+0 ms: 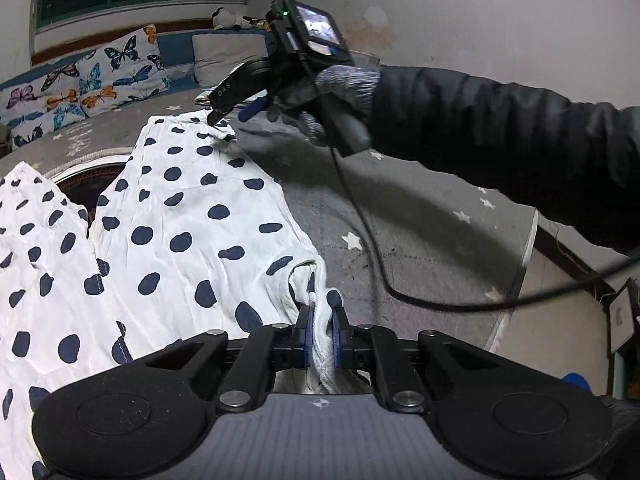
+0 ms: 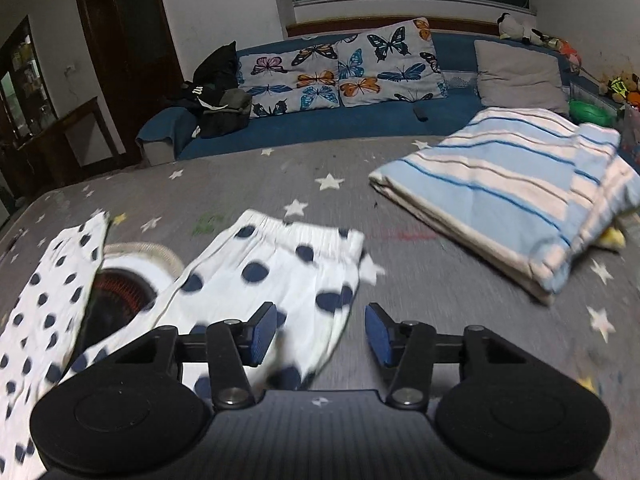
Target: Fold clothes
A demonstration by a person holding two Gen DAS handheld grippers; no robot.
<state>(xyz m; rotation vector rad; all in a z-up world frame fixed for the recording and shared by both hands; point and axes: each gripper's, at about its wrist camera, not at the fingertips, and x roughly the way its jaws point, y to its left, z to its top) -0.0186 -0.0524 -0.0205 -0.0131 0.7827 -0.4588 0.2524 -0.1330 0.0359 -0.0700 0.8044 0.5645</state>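
The polka-dot trousers [image 1: 168,216] lay spread on the grey star-patterned cover [image 1: 400,216], white cloth with dark blue dots. They took the near left part of that surface, and in the right wrist view [image 2: 288,272] their elastic waistband pointed toward the far edge. Between the two legs a round opening with a dark red inside [image 2: 120,296] showed through a gap in the cover.

Behind the far edge stood a blue sofa [image 2: 320,124] with butterfly cushions [image 2: 344,68] and a plain grey cushion [image 2: 520,76]. A pile of dark clothes and a bag [image 2: 216,96] sat on its left end. On the far right part of the cover lay a folded blue-and-white striped blanket [image 2: 520,192], well apart from the trousers.

The left gripper [image 1: 321,320] was closed on a bunched fold of the trousers at their right edge, and the white cloth stood squeezed between the two blue pads [image 1: 306,328]. The right gripper [image 2: 320,332] was open, its blue pads [image 2: 264,332] wide apart, with the trouser hem lying partly under the gap; the cloth there was blurred. In the left wrist view this right gripper [image 1: 218,114] was held by a gloved hand [image 1: 320,104] in a dark sleeve above the far corner of the trousers, and a black cable [image 1: 372,240] hung from it over the cover.
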